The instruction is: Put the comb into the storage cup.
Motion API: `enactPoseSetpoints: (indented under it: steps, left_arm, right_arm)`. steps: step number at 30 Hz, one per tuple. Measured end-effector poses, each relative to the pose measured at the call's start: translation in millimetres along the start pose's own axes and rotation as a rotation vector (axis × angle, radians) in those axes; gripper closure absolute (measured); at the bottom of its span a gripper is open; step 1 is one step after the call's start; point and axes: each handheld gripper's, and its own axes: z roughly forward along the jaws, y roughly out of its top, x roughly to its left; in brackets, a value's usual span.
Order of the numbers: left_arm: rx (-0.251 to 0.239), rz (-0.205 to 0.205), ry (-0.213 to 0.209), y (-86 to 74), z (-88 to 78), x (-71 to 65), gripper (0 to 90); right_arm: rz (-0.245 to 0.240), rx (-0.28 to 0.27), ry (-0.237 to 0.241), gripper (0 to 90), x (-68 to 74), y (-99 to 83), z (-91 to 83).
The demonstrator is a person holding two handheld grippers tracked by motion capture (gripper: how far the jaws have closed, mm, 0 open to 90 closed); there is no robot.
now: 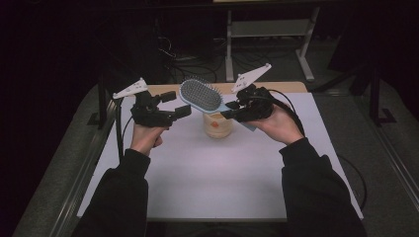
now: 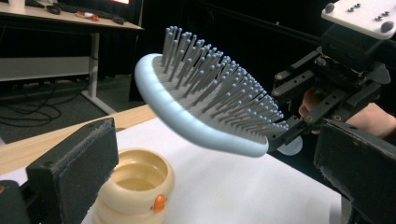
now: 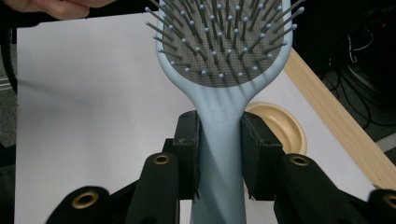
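A pale blue hairbrush with grey bristles hangs in the air over the table's far middle, bristles up and tilted toward me. My right gripper is shut on its handle; in the right gripper view both pads press the sides of the handle. Below the brush stands a cream round cup with an orange dot, open at the top. My left gripper is held just left of the brush head, open, with nothing between its jaws. From there the brush shows ahead, and the right gripper behind it.
The white table top has a wooden strip along its far edge. Behind it stand a white desk frame and loose cables on the dark floor. A black post rises at the table's left edge.
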Motion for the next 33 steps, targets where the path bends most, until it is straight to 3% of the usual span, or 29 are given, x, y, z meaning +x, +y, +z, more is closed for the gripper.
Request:
enactPoseSetpoints:
  steps: [7,12,18,26,30,33]
  left_arm:
    - [-0.014,-0.02,-0.009,11.2,8.9,0.6,0.0]
    - [-0.023,-0.013,-0.002,17.9,12.0,-3.7,0.0]
    - [-0.037,-0.059,-0.024,17.1,14.7,-1.2,0.1]
    - [-0.056,-0.085,0.011,17.1,16.9,2.4,14.8]
    - [-0.058,-0.115,0.042,16.3,16.6,3.9,23.5]
    - [-0.075,-0.152,0.04,15.1,15.0,6.5,28.9]
  right_arm:
    - [-0.015,-0.027,-0.006,68.4,-0.8,7.3,2.7]
    - [-0.023,-0.053,-0.011,68.4,0.2,11.7,6.7]
    - [-0.032,-0.075,-0.028,68.3,2.7,14.0,8.5]
    - [-0.023,-0.089,-0.032,68.3,3.6,15.7,12.5]
    - [-0.02,-0.096,-0.022,68.3,4.5,15.9,16.7]
    - [-0.013,-0.101,-0.02,68.3,4.5,15.0,20.0]
